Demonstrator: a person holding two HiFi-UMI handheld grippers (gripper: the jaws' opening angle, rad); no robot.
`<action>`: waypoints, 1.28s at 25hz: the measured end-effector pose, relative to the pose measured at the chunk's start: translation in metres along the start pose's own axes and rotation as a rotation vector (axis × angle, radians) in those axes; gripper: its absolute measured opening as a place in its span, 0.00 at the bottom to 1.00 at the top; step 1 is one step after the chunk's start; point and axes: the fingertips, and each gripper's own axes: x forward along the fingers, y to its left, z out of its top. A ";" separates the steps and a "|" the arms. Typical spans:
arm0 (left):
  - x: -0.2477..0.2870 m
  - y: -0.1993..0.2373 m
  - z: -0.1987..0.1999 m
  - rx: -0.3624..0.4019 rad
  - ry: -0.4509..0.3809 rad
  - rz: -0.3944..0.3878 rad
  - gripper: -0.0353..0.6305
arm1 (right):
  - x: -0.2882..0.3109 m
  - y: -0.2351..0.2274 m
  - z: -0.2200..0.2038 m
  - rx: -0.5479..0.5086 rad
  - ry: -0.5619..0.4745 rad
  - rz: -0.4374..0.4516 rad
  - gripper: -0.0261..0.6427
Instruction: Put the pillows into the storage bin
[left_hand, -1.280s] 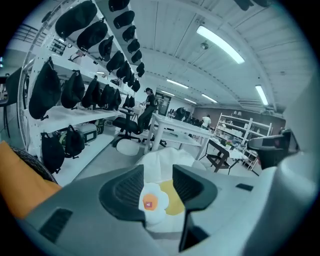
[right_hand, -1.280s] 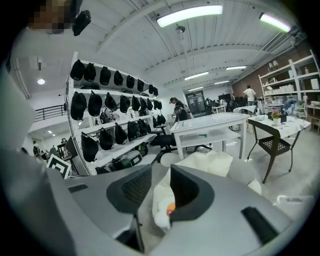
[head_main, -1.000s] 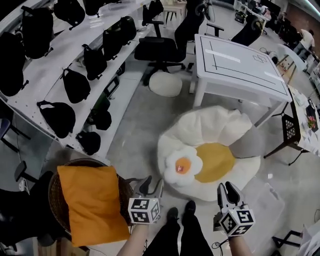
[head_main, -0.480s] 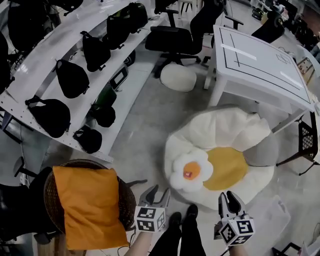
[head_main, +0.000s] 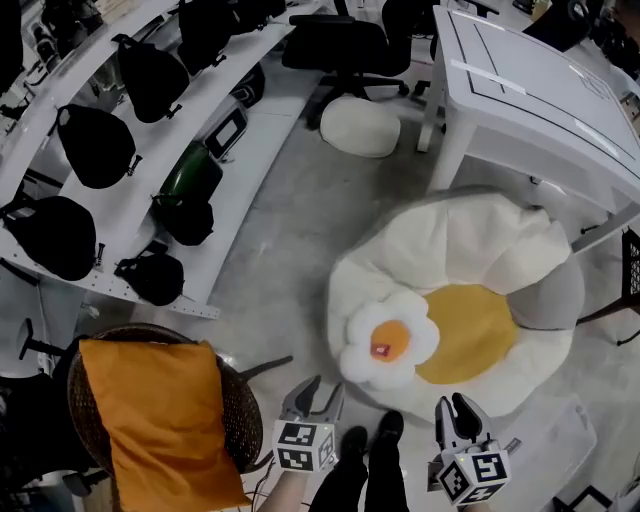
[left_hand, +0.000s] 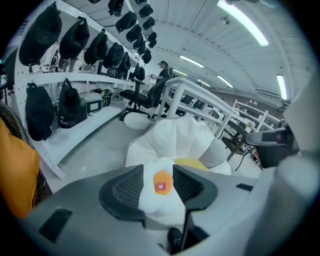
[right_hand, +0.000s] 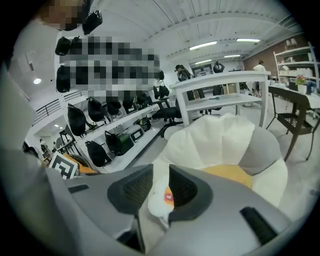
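Floor with a basket (head_main: 238, 415) at lower left and a beanbag (head_main: 460, 250) at right.
A pillow (head_main: 150, 420) lies in the basket. To its right, a second pillow (head_main: 388, 340) rests on the beanbag's front left part. A table (head_main: 530, 80) stands behind the beanbag, a cushion (head_main: 360, 125) lies on the floor left of the table, and a chair (head_main: 335, 45) stands behind the cushion. Shelves (head_main: 125, 212) holding bags (head_main: 95, 145) run along the left.
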 end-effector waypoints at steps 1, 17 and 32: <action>0.008 0.002 -0.006 0.001 0.009 0.004 0.29 | 0.006 -0.005 -0.006 0.009 0.006 -0.005 0.19; 0.126 0.030 -0.093 -0.027 0.157 0.041 0.32 | 0.093 -0.049 -0.108 -0.002 0.136 0.013 0.17; 0.205 0.056 -0.151 -0.001 0.241 0.060 0.37 | 0.132 -0.072 -0.166 -0.018 0.176 0.019 0.17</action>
